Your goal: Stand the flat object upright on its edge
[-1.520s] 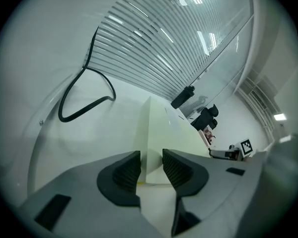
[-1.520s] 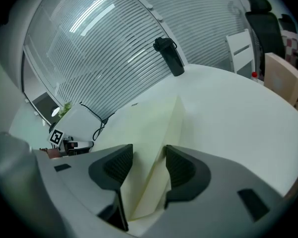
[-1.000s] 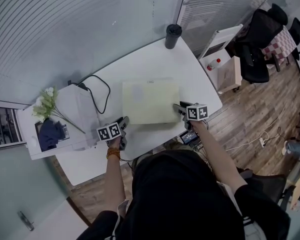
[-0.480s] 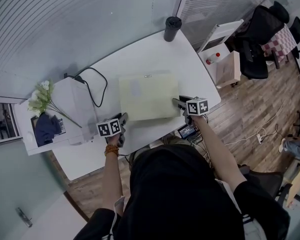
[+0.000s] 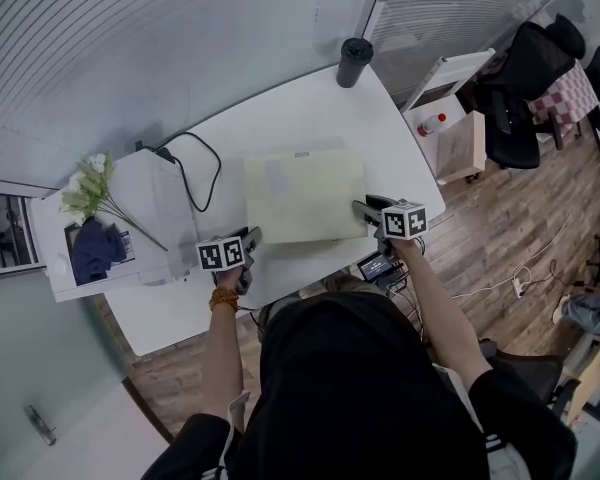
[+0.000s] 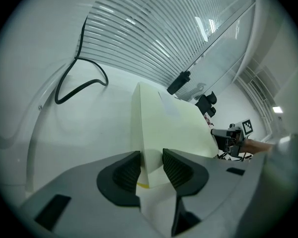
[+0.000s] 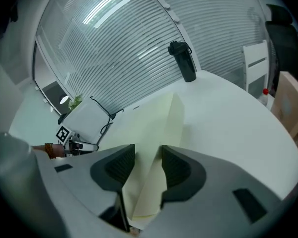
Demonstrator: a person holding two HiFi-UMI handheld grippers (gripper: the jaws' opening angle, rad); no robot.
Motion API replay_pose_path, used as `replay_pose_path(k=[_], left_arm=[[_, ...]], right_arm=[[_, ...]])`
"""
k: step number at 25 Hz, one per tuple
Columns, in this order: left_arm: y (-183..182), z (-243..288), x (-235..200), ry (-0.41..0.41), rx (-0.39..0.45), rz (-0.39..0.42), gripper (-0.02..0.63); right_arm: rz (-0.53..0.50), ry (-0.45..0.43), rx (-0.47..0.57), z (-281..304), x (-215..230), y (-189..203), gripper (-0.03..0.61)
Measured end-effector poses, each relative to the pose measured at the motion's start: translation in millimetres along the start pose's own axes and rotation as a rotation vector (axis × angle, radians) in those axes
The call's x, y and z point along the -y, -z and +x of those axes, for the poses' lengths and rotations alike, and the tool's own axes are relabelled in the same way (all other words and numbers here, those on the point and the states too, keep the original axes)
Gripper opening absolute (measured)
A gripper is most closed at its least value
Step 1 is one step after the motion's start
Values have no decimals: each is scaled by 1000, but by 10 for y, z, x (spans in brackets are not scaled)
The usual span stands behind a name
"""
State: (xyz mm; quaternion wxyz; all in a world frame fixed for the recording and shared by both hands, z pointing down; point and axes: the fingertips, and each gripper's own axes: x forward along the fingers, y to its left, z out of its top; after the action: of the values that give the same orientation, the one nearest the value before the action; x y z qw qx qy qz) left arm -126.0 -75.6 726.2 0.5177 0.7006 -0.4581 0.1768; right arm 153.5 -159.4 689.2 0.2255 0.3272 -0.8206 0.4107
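A pale yellow flat box (image 5: 305, 196) lies on the white table (image 5: 310, 118). My left gripper (image 5: 252, 236) is at its near left corner. In the left gripper view both pads press on that corner of the box (image 6: 174, 123), so the left gripper (image 6: 151, 167) is shut on it. My right gripper (image 5: 365, 211) is at the near right corner. In the right gripper view the box (image 7: 154, 128) sits between the jaws of the right gripper (image 7: 148, 165), which are closing on it; I see no firm press.
A black tumbler (image 5: 354, 61) stands at the table's far edge. A black cable (image 5: 185, 173) loops to the left of the box. A white unit with flowers (image 5: 90, 193) is at the left. A cabinet with a red-capped bottle (image 5: 432, 123) stands to the right.
The head view has shifted slightly. Both grippers stay at the box's near corners, and the box has not visibly moved.
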Motion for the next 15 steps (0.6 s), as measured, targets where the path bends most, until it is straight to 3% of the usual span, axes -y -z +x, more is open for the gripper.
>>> replay_pose_path(k=[15], left_arm=[[58,47,112,61,-1,9,133]], right_arm=[[-121,36,76,-314,-259,-325,138]])
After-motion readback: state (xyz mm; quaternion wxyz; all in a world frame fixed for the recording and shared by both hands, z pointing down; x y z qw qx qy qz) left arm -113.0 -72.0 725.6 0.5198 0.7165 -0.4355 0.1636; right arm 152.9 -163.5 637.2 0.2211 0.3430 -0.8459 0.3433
